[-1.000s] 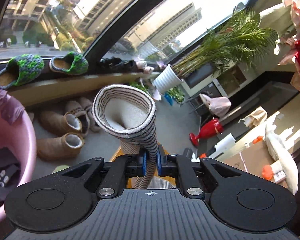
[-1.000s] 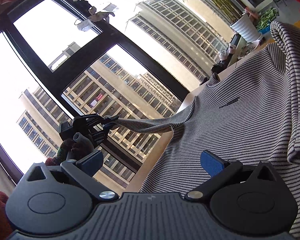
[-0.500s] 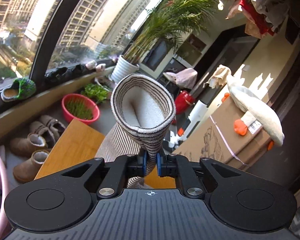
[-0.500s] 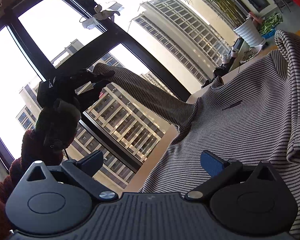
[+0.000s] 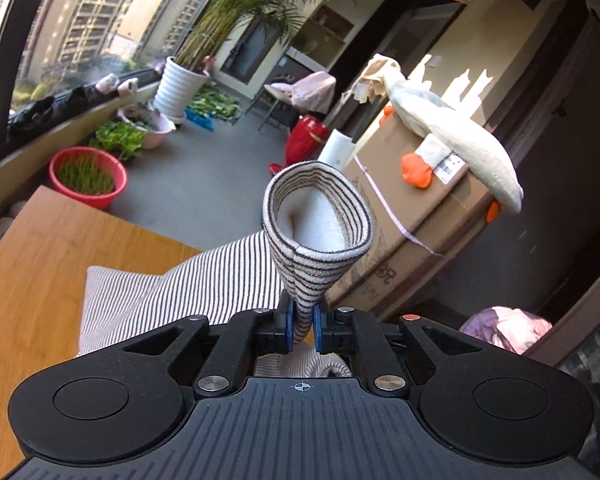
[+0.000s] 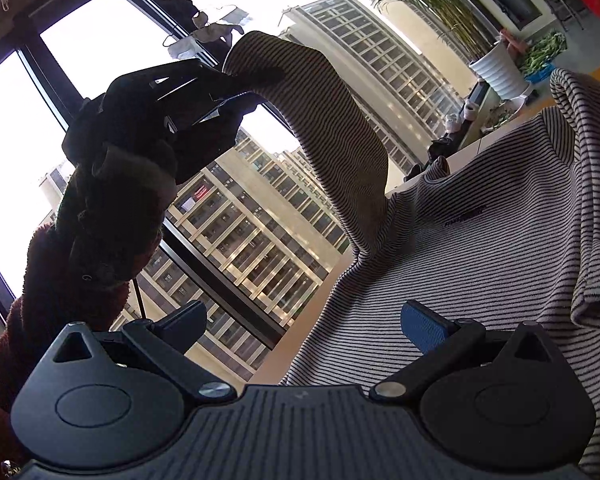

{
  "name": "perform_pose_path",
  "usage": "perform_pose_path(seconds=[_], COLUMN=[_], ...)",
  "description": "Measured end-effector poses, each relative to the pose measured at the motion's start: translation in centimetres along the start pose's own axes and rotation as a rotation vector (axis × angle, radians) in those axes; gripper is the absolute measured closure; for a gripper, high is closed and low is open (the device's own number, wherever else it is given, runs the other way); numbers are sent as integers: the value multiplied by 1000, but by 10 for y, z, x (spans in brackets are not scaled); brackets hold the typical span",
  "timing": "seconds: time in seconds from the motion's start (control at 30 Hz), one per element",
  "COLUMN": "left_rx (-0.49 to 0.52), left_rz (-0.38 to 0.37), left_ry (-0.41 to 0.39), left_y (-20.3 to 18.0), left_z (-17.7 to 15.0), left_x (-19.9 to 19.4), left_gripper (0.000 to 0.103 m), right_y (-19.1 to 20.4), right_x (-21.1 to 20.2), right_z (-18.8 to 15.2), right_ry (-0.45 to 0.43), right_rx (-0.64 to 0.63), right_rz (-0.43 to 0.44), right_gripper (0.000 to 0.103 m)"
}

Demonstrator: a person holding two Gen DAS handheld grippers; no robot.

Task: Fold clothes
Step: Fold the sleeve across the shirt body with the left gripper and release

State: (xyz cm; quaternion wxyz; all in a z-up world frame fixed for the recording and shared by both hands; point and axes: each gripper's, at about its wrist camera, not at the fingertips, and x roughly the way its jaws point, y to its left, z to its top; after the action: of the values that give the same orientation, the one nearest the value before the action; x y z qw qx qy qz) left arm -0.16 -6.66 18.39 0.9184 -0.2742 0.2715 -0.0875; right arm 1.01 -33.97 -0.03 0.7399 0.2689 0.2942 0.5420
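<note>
The left gripper clamps the striped cuff above bare tabletop; only the right view shows the right gripper apart over the sweater.

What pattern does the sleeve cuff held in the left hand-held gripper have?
Thin dark stripes on pale cream fabric; the sleeve cuff shows best in the left wrist view.

We see the striped shirt run past the right edge of the right wrist view, its far sleeve cut off. The small dark print on its chest is too small to read. The worktop blurs toward the left edge. Backlight blackens the left gripper, hiding its fingers.
</note>
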Motion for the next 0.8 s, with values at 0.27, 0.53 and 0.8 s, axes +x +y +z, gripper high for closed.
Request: perform_pose_path(seconds=[0.27,0.53,0.8], left_rx=[-39,-89,-133], left_rz=[-92,-159,-38], left_ry=[81,67,137], left_y=[-10,18,101], left_z=[-15,-16,-71], left_x=[43,41,46], left_gripper=[72,57,41], right_y=[-5,-17,-20], right_x=[4,17,28], right_z=[-2,-3,-9], right_ry=[13,54,66], right_rx=[19,63,54], right_rz=[-49,-146,-228], right_gripper=[0,0,0])
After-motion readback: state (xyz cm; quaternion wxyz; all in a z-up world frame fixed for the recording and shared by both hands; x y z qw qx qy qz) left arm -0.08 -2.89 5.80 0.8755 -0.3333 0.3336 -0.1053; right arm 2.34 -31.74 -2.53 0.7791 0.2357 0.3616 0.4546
